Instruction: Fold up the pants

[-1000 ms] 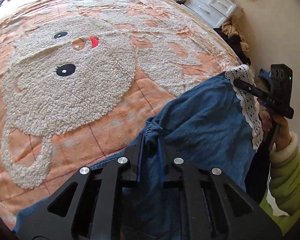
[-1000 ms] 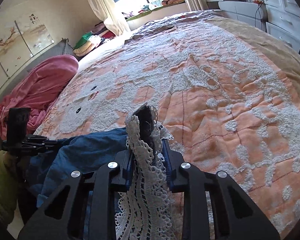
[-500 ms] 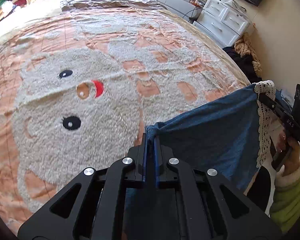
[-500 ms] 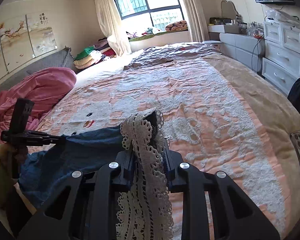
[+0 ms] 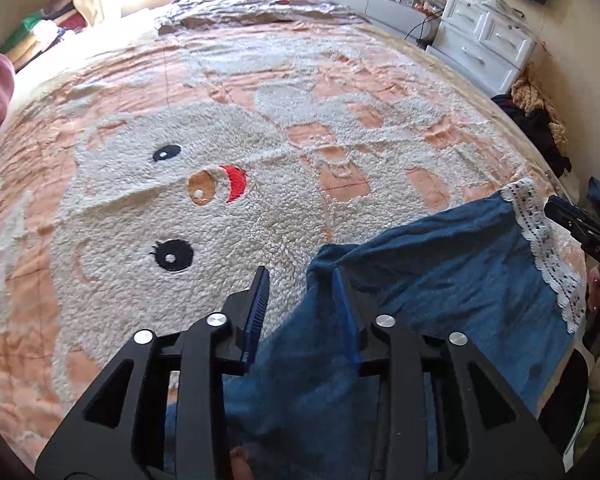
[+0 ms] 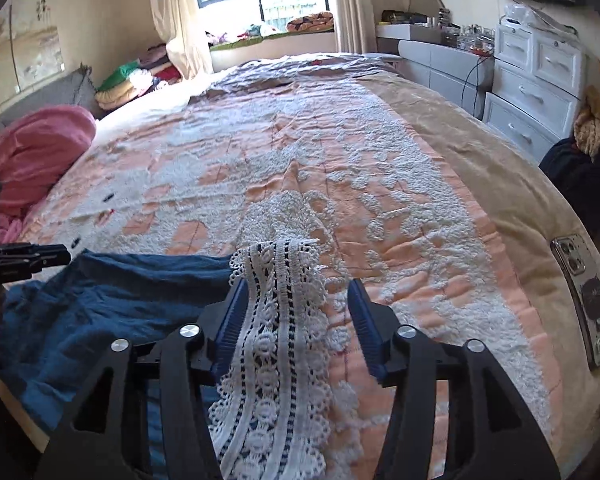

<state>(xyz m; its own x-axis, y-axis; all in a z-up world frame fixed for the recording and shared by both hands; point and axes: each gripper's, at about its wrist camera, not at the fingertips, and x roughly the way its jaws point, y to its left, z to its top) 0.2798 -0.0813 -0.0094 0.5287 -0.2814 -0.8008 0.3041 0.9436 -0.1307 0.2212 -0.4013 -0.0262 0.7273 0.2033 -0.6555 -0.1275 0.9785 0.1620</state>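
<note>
Both grippers, left gripper (image 5: 300, 296) and right gripper (image 6: 300, 304), now opening, unclamped from the pants (image 5: 440, 280) and lace trim (image 6: 276, 320), so cloth likely laid down.

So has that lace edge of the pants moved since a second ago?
Yes. The lace edge was bunched up and clamped; now it lies flatter on the blanket, loose between the opening right gripper.

Rig look: two black handheld grippers

Left gripper (image 5: 300, 300) and right gripper (image 6: 298, 316): black cut-out linkage arms, silver screw heads, ribbed blue pads (image 6: 230, 322). White "DAS" lettering on the right unit. Pale fleece cuff, green sleeve (image 5: 598, 416).
</note>
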